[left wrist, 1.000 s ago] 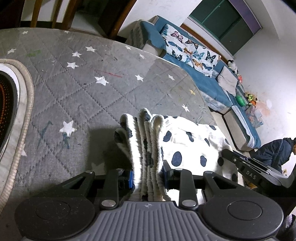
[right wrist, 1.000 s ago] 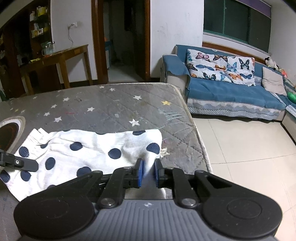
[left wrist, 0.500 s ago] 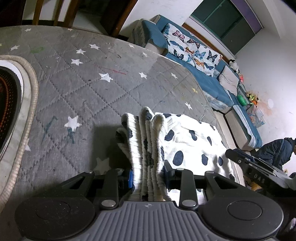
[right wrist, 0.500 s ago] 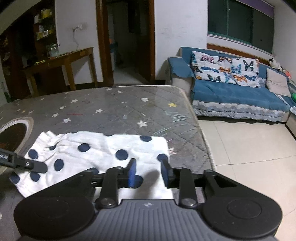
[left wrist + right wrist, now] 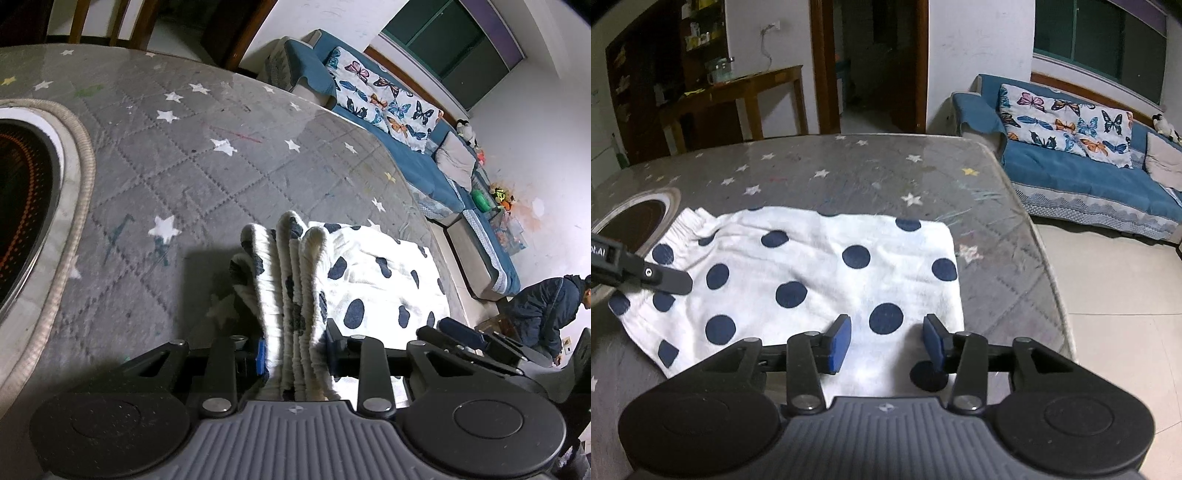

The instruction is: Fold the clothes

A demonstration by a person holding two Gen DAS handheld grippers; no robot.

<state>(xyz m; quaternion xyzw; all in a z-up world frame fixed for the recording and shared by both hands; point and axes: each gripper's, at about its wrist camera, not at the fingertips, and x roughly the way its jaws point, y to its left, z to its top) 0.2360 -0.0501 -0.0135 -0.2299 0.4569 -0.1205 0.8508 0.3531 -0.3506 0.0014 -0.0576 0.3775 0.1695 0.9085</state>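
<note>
White cotton garment with navy polka dots (image 5: 812, 273) lies flat on grey star-print quilted tabletop (image 5: 871, 177), near its right edge. Left claw (image 5: 295, 354) clamps bunched elastic waistband (image 5: 291, 266). Right claw (image 5: 886, 341) spread wide above opposite hem, gripping nothing. Blue sofa with butterfly cushions (image 5: 1086, 173) beyond.

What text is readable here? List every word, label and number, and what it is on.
White lettering on a finger of the left gripper, right wrist view: cut off at the picture edge, unreadable.
No other text is legible in either view.
</note>
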